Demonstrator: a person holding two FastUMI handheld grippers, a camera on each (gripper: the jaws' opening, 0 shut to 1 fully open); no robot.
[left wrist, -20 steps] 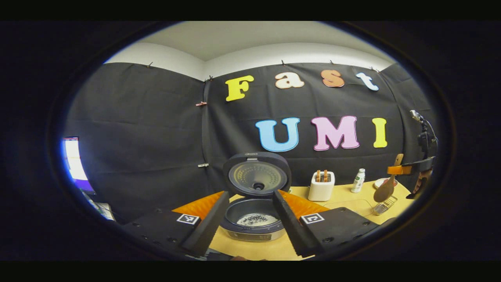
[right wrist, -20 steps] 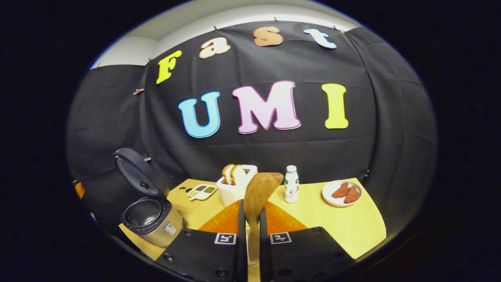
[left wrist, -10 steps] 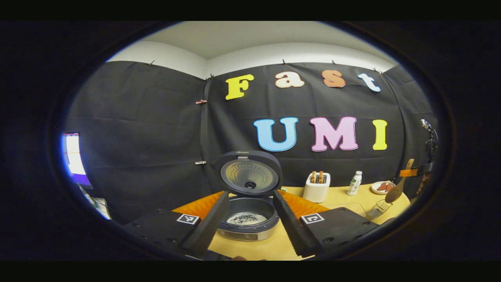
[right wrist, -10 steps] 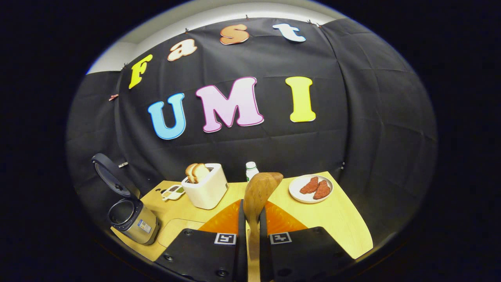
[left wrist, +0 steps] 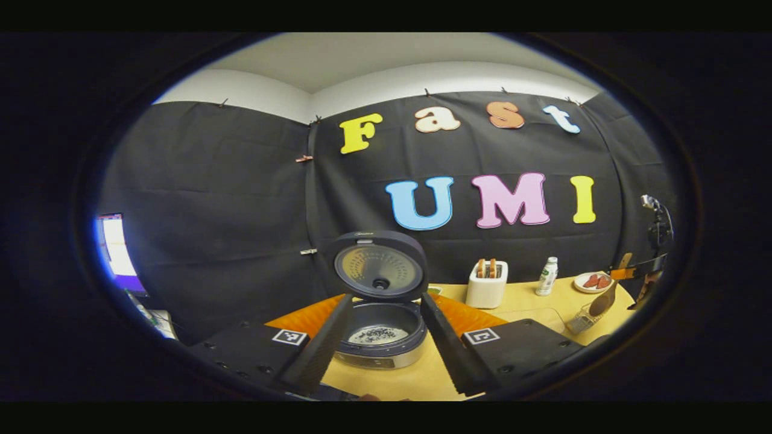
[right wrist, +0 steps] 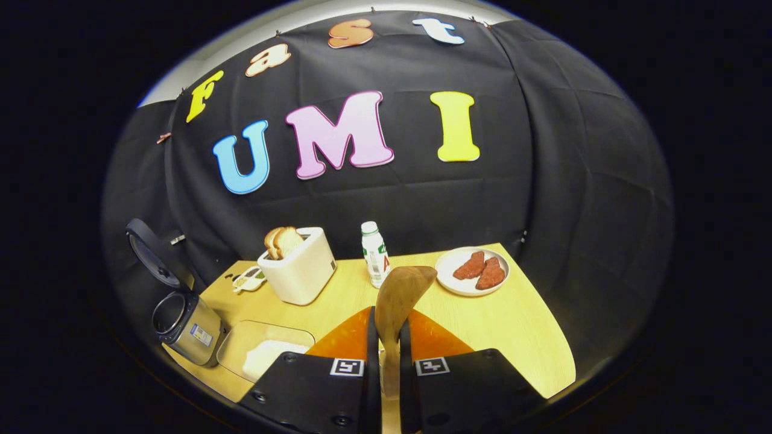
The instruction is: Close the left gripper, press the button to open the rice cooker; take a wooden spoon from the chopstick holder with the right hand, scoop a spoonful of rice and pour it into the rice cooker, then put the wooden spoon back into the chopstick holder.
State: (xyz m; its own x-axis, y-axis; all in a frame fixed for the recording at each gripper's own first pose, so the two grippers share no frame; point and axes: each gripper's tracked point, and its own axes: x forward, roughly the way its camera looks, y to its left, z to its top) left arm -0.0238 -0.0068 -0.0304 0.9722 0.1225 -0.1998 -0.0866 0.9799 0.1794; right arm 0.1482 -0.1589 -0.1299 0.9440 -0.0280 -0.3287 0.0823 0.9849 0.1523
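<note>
wooden spoon (right wrist: 398,301) pinched upright in right gripper (right wrist: 386,361), now lower over the table (right wrist: 518,337) than a second ago, above wire chopstick holder (left wrist: 580,322) | rice cooker (left wrist: 380,325) open, grains inside, framed by spread left gripper (left wrist: 381,355) | counts: one toaster (right wrist: 298,271), two bread slices, one bottle (right wrist: 375,253), one plate (right wrist: 471,271), two meat pieces

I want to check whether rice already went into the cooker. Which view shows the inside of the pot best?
The left gripper view: it looks straight into the open rice cooker, where pale rice with dark specks covers the pot's bottom. The right gripper view shows the cooker small and sideways at the table's left edge, its inside too dark to judge.
</note>
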